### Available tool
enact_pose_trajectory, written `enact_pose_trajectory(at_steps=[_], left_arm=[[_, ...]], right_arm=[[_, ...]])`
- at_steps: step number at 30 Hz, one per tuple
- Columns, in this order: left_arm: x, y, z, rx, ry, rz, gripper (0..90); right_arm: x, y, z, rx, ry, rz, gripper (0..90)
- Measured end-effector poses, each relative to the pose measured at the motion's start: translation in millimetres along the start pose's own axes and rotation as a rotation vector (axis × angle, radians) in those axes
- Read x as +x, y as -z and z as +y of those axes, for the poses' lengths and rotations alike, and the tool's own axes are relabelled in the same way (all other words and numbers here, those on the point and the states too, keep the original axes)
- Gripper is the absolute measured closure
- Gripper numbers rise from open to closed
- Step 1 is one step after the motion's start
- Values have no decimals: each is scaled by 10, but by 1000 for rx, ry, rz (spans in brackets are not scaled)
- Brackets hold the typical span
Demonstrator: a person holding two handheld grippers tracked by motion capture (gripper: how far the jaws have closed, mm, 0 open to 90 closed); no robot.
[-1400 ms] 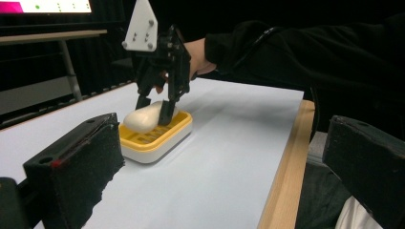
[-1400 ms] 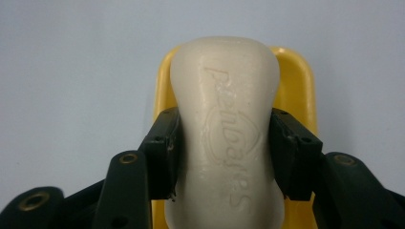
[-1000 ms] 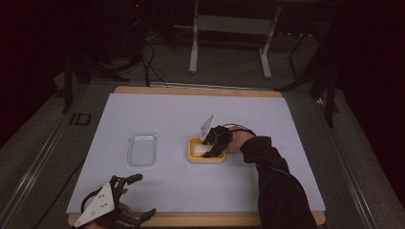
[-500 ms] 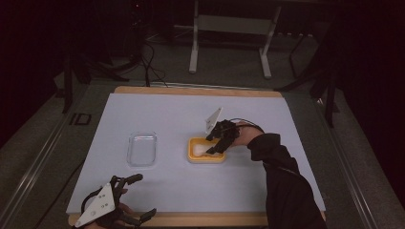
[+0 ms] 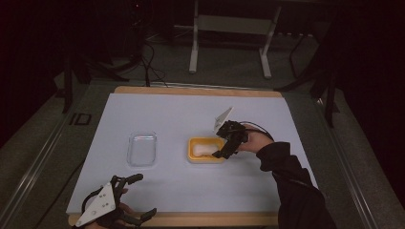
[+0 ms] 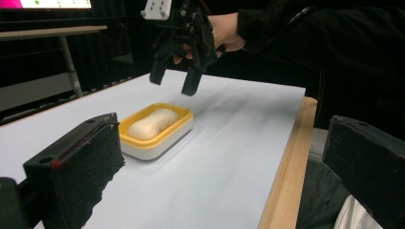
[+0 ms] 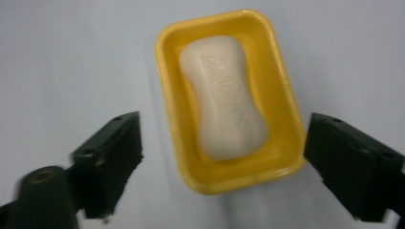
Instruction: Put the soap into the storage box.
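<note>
Item: soap bar [image 7: 222, 98], pale, lying flat in the yellow dish [image 7: 169, 102] on the white worktop [image 5: 191, 191]; clear lid [image 5: 142, 149] apart to its left. Right hand-held gripper [image 5: 225, 151] above the dish's right end, jaws just opened wide, nothing between them. Left hand-held gripper [image 5: 138, 195] at the near edge, jaws wide, empty. Risks: a jaw clips the dish rim on withdrawal and skids the light dish; a slippery bar may shift; lid left unfetched.

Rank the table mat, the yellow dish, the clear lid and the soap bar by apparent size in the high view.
1. table mat
2. clear lid and yellow dish: too alike to rank
3. soap bar
</note>
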State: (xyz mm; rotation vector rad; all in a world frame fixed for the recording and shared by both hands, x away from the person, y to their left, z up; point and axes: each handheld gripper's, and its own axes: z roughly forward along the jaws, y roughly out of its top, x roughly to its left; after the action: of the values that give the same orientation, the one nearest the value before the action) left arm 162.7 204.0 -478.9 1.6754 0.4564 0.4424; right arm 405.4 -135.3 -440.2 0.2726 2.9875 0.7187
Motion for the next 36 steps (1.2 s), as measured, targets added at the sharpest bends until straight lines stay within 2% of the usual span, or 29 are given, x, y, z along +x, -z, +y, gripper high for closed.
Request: enact_pose_trajectory(at_steps=[2,4,7,12,17,18,22,27,29,34,36], left_arm=[[-1,2,0,0,0,2,1],[0,3,0,0,3,4,1],[-2,3,0,0,3,4,1],[-2,0,1,2,3,5,1],[-4,2,1,2,4,6,1],[-4,2,1,2,4,6,0],[-6,1,1,4,4,7,1],[-7,-1,0,5,5,7,0],[-8,-3,-1,6,4,6,1],[-9,-4,-1,6,5,7,1],[-10,-5,-1,8,5,7,1]], right_arm=[[5,27,-34,-17,-47,-26,130],[35,51,-78,-16,-66,-44,124],[62,103,-142,-35,-136,-81,129],[151,182,-253,-54,-190,-122,112],[252,245,-379,-111,-257,-172,125],[276,260,-409,-127,-298,-176,130],[327,284,-514,-162,-358,-201,132],[403,262,-655,-182,-422,-226,131],[432,259,-699,-196,-440,-255,131],[484,283,-828,-245,-511,-265,131],[514,284,-876,-250,-519,-285,131]])
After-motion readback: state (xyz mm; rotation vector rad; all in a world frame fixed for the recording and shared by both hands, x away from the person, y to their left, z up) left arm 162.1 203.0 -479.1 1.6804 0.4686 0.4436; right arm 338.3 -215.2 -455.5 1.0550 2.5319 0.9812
